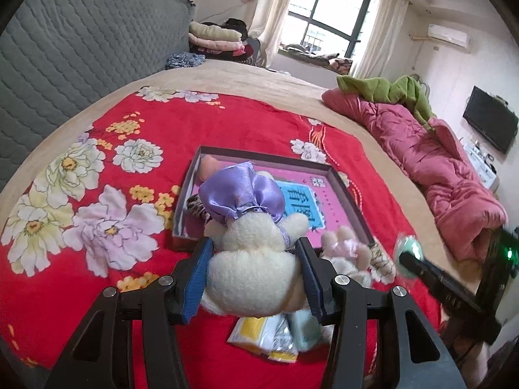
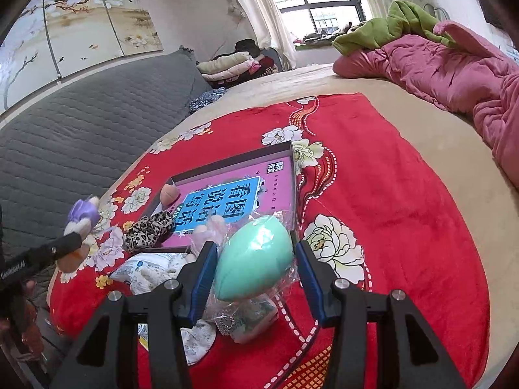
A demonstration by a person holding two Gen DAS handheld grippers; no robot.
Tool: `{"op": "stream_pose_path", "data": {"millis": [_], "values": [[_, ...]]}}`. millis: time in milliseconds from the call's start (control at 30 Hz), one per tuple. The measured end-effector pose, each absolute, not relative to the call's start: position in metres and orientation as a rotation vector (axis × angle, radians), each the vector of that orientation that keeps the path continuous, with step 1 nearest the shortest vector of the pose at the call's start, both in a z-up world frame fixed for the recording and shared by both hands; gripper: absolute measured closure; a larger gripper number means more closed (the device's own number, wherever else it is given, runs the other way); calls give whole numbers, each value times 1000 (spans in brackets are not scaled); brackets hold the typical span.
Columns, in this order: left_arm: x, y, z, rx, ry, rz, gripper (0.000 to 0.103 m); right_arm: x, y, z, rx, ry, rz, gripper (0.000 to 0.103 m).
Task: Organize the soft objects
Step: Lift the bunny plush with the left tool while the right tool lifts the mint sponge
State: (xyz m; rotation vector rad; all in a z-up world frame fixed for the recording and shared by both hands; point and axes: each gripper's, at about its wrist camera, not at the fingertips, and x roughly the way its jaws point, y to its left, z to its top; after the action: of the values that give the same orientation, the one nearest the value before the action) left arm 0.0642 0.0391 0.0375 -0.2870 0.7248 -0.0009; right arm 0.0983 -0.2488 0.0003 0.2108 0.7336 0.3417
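My left gripper is shut on a cream plush toy with a purple satin hat, held above the near left part of a shallow box with a pink printed bottom. A peach sponge and a leopard scrunchie lie in the box. My right gripper is shut on a mint green egg-shaped sponge in clear wrap, held near the box's front edge. The plush toy shows at the left of the right wrist view.
Tissue packets and another small plush lie on the red floral blanket in front of the box. A pink quilt and green cloth lie at the bed's right. A grey headboard is on the left.
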Motion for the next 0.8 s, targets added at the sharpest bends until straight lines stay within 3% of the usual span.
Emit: {"op": "stream_pose_path", "data": {"millis": [800], "values": [[145,22,45,-344,733,3,49,100,-227,23,136,684,331,53]]}}
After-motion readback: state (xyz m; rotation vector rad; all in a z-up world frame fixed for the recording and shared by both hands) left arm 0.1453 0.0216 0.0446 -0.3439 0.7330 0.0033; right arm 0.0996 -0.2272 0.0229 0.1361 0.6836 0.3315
